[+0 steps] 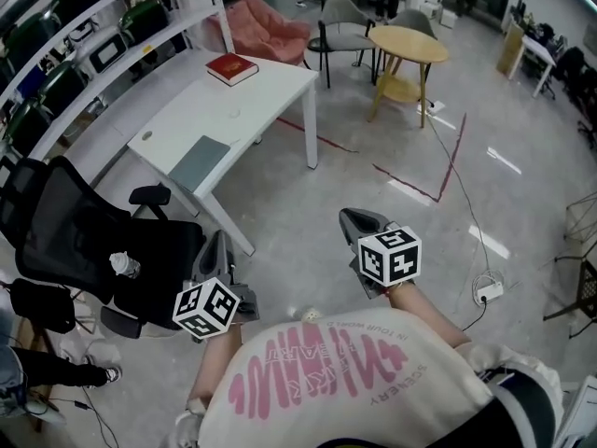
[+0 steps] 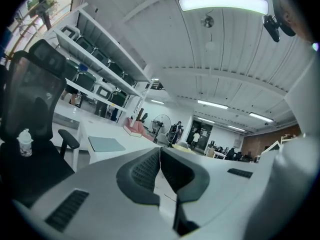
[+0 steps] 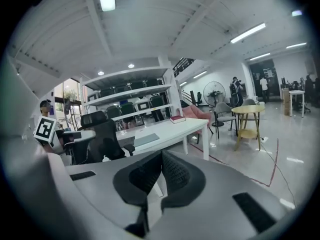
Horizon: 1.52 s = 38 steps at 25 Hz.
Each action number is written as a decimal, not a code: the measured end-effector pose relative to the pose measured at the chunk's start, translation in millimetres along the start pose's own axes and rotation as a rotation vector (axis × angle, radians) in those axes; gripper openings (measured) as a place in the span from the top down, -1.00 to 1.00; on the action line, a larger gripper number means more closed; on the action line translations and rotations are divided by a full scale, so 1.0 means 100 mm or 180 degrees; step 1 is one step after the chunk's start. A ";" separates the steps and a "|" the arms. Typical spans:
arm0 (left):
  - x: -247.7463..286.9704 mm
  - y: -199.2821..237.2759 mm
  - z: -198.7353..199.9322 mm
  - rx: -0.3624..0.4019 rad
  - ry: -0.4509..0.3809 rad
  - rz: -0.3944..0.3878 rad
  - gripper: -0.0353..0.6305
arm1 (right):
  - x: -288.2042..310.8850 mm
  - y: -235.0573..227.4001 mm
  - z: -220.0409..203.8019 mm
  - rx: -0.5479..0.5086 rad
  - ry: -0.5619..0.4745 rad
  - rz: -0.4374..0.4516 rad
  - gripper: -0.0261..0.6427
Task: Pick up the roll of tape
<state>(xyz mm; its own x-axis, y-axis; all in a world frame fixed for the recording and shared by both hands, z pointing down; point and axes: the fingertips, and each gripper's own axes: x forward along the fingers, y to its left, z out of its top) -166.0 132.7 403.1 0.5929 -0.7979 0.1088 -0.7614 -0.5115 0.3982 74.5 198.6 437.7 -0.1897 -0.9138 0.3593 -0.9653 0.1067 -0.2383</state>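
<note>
A white desk (image 1: 266, 91) stands ahead and to the left in the head view. A small pale ring-like thing (image 1: 233, 113) lies on its top; it is too small to tell whether it is the roll of tape. My left gripper (image 1: 221, 239) is held low beside a black office chair, well short of the desk. Its jaws are shut with nothing between them, as the left gripper view (image 2: 160, 151) shows. My right gripper (image 1: 353, 216) hangs over bare floor and points toward the desk. Its jaws (image 3: 161, 155) are shut and empty too.
A red book (image 1: 231, 67) and a grey pad (image 1: 200, 162) lie on the desk. The black chair (image 1: 84, 231) holds a crumpled bottle (image 1: 123, 265). Shelves (image 1: 75, 35) run along the left. A round yellow table (image 1: 409, 45), chairs and a floor cable with power strip (image 1: 489, 292) lie beyond.
</note>
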 end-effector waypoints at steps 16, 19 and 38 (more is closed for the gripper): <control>1.51 0.54 0.76 0.0113 -0.0195 -0.0050 0.82 | 1.58 -0.41 1.15 -0.0112 -0.0216 0.0110 0.87; 1.66 0.60 0.78 0.0087 -0.0178 -0.0031 0.82 | 1.72 -0.50 1.19 -0.0084 -0.0205 0.0104 0.88; 1.78 0.73 0.47 -0.0103 -0.0027 0.0006 0.82 | 2.33 -0.51 0.89 0.0185 0.0146 0.0429 0.87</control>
<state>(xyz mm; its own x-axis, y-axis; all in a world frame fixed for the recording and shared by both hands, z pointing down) -128.4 -61.4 408.6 0.5892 -0.8015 0.1017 -0.7535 -0.4997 0.4272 95.5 -54.9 453.5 -0.3262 -0.8736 0.3610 -0.9188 0.2032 -0.3385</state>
